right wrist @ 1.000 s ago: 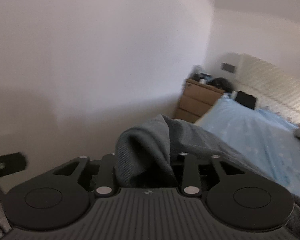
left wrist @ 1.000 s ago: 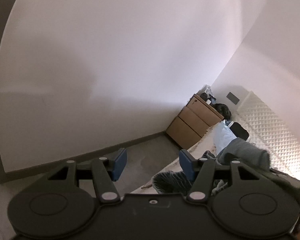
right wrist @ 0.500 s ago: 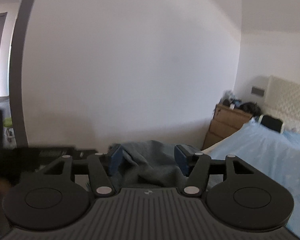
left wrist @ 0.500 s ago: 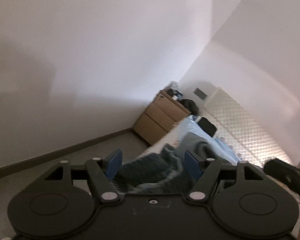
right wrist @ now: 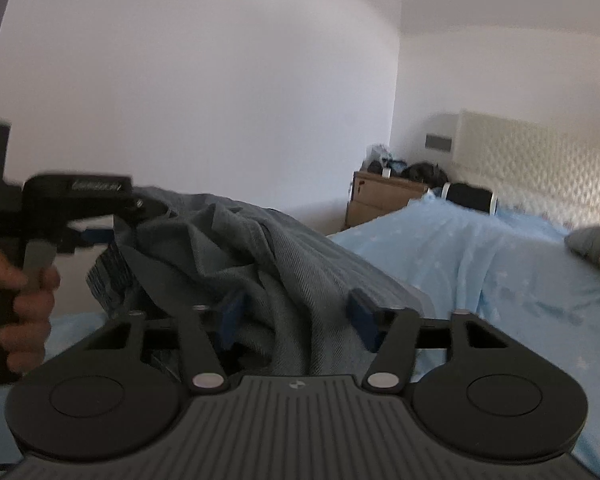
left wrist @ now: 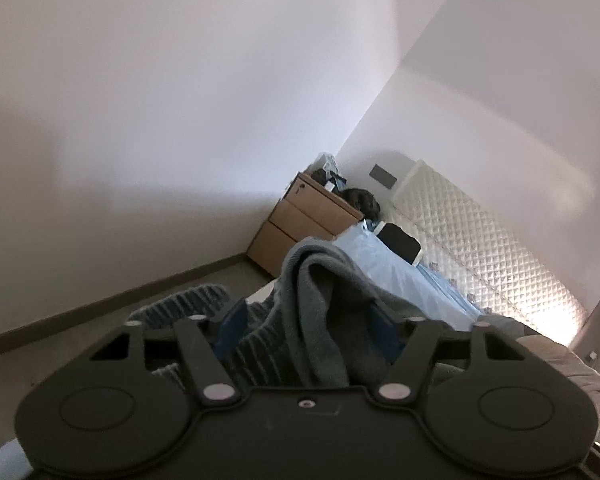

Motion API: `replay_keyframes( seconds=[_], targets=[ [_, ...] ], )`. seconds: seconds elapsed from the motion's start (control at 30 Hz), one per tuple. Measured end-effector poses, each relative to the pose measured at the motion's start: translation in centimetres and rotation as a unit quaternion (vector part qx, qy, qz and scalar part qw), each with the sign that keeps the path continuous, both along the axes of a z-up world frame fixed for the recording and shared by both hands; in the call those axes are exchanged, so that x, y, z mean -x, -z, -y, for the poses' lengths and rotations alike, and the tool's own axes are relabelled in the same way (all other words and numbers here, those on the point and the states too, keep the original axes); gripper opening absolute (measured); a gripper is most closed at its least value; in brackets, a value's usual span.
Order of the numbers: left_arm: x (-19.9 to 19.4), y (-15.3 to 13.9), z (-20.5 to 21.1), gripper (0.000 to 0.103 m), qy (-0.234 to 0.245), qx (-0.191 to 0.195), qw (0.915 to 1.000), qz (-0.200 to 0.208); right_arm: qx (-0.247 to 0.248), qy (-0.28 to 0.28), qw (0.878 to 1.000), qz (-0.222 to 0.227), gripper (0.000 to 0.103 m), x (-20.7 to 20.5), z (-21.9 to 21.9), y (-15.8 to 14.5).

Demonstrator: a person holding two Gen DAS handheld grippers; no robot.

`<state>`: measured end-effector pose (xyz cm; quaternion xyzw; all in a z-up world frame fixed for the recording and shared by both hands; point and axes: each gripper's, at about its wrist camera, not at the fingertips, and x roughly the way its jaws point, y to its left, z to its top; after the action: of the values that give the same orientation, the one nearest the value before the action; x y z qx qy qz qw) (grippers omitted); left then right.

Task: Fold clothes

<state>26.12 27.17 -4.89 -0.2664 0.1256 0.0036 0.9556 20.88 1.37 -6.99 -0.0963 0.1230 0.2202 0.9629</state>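
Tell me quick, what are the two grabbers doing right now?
Left gripper: fingers wide apart, grey garment bunched between them; a firm pinch cannot be told.
Right gripper: open, the same garment draped between its fingers.

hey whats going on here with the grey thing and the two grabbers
A person is folding clothes with a handheld tool in each hand. Both the left tool and the right tool have a bunched grey garment between their fingers, lifted above the bed with the light blue sheet. How firmly either one grips it can't be told. In the right wrist view the left tool shows at the garment's far edge. No fold has been laid down yet.
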Motion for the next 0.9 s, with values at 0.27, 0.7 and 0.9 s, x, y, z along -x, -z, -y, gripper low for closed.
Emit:
replay_keyframes(
  seconds=[0.27, 0.7, 0.9],
  targets=[
    [-0.8, 0.6, 0.4, 0.024, -0.003, 0.0, 0.9998, 0.021, 0.077, -0.009, 0.997, -0.007, 0.035, 2.6, -0.3, 1.6],
    [4.7, -0.6, -3.9, 0.013, -0.016, 0.07, 0.9939, 0.084, 0.057, -0.008, 0.997, 0.052, 0.029, 3.0, -0.6, 1.6],
    [4.1, 2.9, -6.6, 0.015, -0.043, 0.111, 0.9928, -0.008, 0.097, -0.037, 0.994, 0.042, 0.031, 2.1, -2.4, 2.3]
  ],
)
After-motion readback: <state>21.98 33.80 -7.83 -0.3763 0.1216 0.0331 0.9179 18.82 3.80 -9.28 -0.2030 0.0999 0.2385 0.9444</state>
